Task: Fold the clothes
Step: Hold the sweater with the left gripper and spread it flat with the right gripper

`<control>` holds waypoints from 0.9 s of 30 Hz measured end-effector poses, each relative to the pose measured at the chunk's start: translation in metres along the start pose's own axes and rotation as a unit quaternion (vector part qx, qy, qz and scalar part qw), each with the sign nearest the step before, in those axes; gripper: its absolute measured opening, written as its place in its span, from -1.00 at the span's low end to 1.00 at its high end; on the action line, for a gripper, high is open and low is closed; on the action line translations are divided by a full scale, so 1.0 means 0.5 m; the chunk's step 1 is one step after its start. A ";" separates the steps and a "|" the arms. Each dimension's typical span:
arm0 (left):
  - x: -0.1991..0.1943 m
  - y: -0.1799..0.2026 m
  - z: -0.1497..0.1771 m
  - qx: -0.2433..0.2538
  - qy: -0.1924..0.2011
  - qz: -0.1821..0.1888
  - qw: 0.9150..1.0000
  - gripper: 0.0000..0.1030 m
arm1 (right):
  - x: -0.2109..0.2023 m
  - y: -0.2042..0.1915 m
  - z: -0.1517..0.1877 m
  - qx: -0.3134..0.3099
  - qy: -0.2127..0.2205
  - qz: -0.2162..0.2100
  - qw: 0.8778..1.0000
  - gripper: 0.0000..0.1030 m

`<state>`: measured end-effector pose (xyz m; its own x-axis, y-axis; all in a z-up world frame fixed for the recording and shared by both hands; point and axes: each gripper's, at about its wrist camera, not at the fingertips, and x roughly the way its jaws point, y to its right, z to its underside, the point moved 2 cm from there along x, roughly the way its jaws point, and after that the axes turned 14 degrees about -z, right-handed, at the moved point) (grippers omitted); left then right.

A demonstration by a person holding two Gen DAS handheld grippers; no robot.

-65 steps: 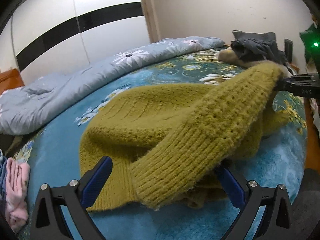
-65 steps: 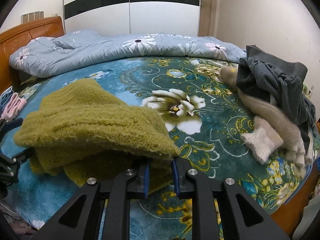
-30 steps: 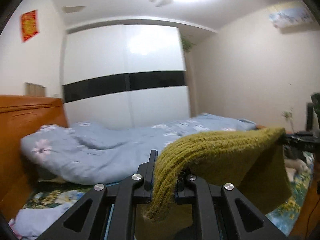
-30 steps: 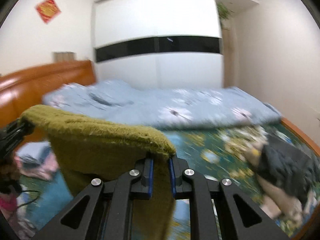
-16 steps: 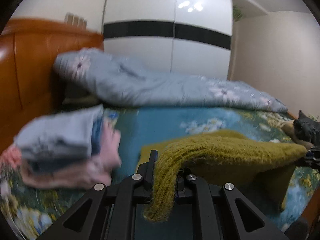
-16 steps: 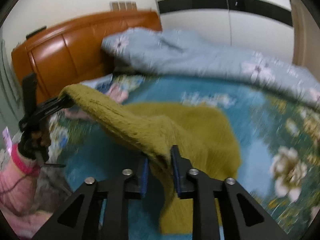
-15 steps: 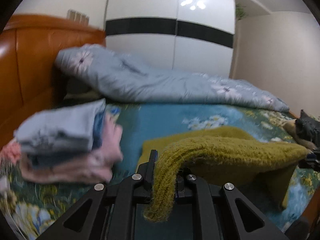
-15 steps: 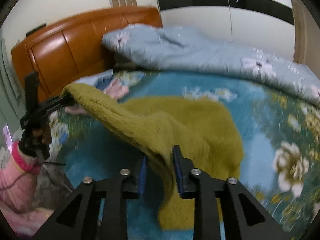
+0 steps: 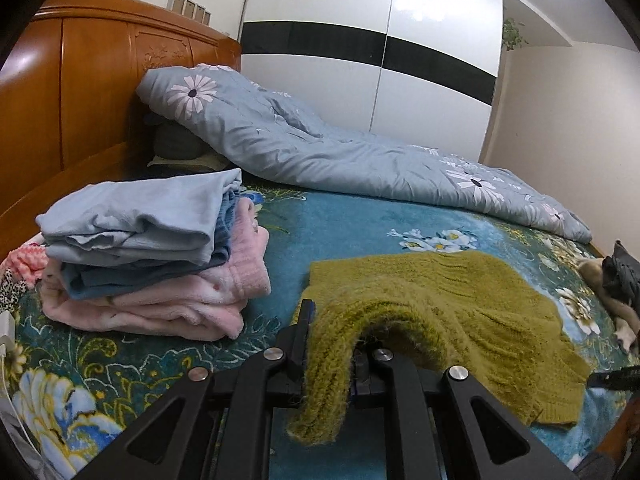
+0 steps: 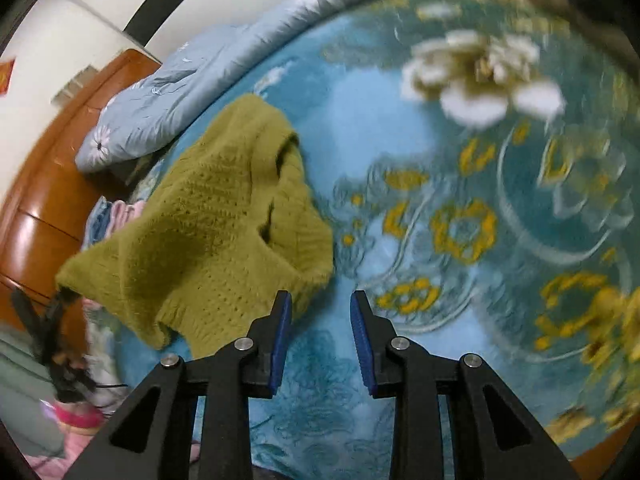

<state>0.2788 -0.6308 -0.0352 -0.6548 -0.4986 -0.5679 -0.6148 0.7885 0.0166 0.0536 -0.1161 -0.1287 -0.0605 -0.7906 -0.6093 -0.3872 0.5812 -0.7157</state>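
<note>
Sweater [image 10: 224, 216] dropped from opening right fingers [image 10: 282, 328].

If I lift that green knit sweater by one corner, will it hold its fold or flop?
The green sweater will probably flop: it droops limply over the left gripper, shut on its edge. The thick fuzzy knit likely grips well rather than slipping. The right gripper is opening with nothing between its jaws, so that side sags onto the bedspread.

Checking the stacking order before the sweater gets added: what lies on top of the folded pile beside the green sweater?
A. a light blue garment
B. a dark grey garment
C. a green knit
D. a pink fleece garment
A: in the left wrist view a light blue garment tops the folded pile, with pink fleece underneath.
</note>
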 end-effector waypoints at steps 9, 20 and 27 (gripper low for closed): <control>0.001 -0.003 0.003 -0.003 -0.001 0.000 1.000 -0.73 | 0.068 -0.033 0.011 0.023 -0.025 -0.062 0.997 -0.19; -0.012 -0.002 -0.025 -0.007 0.019 0.007 1.000 -0.73 | 0.025 -0.097 -0.040 -0.003 0.041 -0.052 0.998 -0.81; -0.136 0.027 -0.131 0.032 0.116 0.037 0.992 -0.73 | -0.195 -0.220 -0.121 -0.084 0.173 -0.083 0.978 -0.83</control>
<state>0.2862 -0.6098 0.0578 -0.7858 -0.5018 -0.3616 -0.5368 0.8437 -0.0045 0.0465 -0.1146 0.0302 -0.2807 -0.9061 -0.3165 -0.5617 0.4224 -0.7114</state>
